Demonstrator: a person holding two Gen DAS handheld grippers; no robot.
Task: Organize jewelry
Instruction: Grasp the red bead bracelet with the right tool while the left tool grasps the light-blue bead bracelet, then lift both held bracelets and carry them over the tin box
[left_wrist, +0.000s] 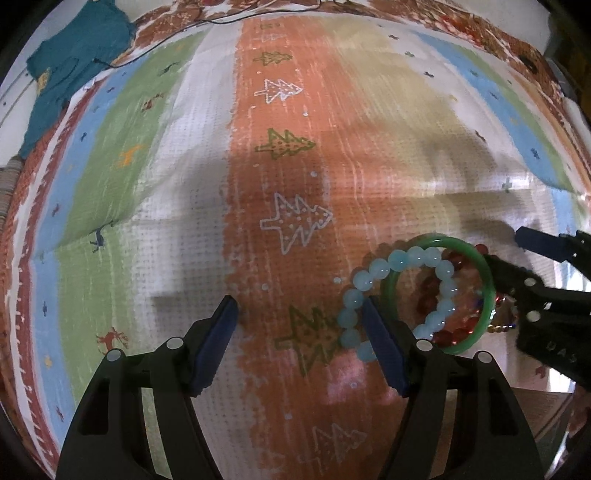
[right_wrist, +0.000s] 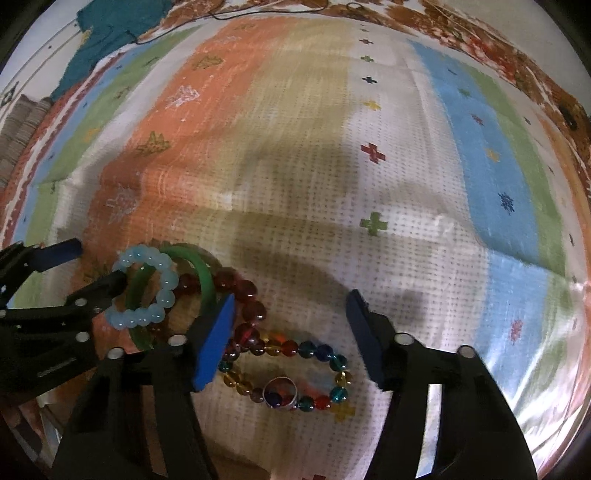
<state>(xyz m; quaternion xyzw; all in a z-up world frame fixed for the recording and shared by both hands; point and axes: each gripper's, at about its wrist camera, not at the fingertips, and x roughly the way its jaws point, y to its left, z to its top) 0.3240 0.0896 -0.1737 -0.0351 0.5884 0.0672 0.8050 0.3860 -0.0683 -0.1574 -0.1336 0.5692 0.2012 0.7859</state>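
Right wrist view: right gripper (right_wrist: 291, 325) spread wide over multicoloured bead bracelet (right_wrist: 325, 354) and ring (right_wrist: 279, 397) on striped cloth (right_wrist: 406, 184). Left gripper (left_wrist: 301, 325) likewise released beside light blue bracelet (left_wrist: 369, 273), green bangle (left_wrist: 487, 280), red bracelet (right_wrist: 251, 306), overlapping.

A home setting: a striped woven cloth (left_wrist: 207, 192) printed with trees and reindeer covers the surface, with a crumpled teal fabric (left_wrist: 74, 62) at its far left corner.
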